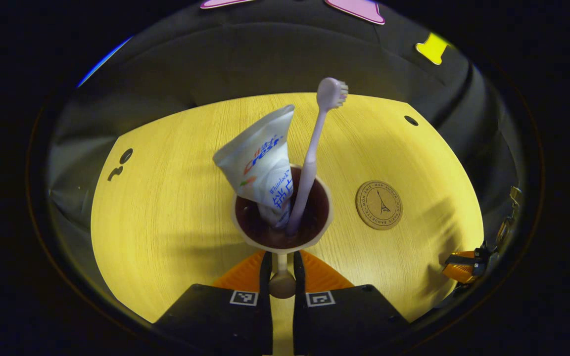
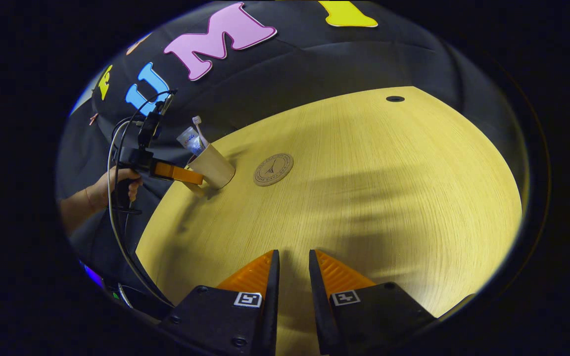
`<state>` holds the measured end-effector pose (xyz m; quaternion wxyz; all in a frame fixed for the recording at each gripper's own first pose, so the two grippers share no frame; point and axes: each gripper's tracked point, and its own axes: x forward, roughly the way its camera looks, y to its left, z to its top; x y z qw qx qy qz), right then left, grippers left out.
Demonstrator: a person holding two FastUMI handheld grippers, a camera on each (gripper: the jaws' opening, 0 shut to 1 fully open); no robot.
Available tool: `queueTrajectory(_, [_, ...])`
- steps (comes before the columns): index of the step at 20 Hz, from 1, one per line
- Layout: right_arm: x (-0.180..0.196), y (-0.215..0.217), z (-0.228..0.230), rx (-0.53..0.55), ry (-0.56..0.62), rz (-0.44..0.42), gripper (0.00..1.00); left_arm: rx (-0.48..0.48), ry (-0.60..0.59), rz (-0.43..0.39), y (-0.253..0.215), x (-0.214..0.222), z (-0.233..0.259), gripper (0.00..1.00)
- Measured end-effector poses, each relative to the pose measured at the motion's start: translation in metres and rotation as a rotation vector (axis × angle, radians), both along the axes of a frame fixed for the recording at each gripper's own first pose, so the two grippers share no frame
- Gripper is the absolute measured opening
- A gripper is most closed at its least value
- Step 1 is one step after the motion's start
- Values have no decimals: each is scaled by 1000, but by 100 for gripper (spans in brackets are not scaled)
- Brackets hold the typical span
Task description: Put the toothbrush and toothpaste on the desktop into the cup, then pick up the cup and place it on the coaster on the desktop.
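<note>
A beige cup (image 1: 317, 213) holds a white toothpaste tube (image 1: 260, 163) and a pale pink toothbrush (image 1: 314, 143), both standing up out of it. My left gripper (image 1: 281, 258) is shut on the cup's handle (image 1: 282, 282). In the right gripper view the cup (image 2: 213, 167) leans toward the left gripper (image 2: 188, 176), close over the table, with the toothpaste (image 2: 189, 139) and toothbrush (image 2: 197, 122) poking out. The round cork coaster (image 1: 379, 204) lies just right of the cup, also seen as the coaster (image 2: 273, 169) in the right gripper view. My right gripper (image 2: 292, 258) hovers low over bare tabletop, narrowly open and empty.
The round yellow wooden table (image 2: 389, 198) has a small dark hole (image 2: 395, 99) near its far edge. A hand (image 2: 117, 185) holds the left gripper, with cables hanging below it. The right gripper (image 1: 463, 264) sits at the table's right edge in the left gripper view.
</note>
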<state>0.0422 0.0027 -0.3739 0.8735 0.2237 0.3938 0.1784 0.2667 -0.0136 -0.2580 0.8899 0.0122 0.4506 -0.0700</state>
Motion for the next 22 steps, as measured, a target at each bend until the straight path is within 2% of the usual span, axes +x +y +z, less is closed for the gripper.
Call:
queueTrajectory(4, [-1,-1,5,0,-8,-15,36,33,-43,-23,0,1,14,21])
queueTrajectory(5, [-1,-1,6,0,-10,-19,19,36,-54,-31,-3,1,18,16])
queueTrajectory(6, [-2,-1,8,0,-13,-21,36,36,-60,-42,-9,0,20,20])
queueTrajectory(9, [-6,-4,13,-3,-22,-34,36,37,-67,-101,-31,-4,25,21])
queueTrajectory(10, [-6,-7,15,-7,-26,-40,19,36,-70,-123,-42,-4,27,20])
queueTrajectory(11, [-9,-9,15,-10,-29,-45,36,37,-71,-149,-53,-2,28,20])
queueTrajectory(14, [-14,-18,16,-18,-32,-68,36,41,-64,-217,-80,0,24,20])
queueTrajectory(22, [-30,-48,5,-19,-1,-145,36,75,-50,-334,-131,13,22,20])
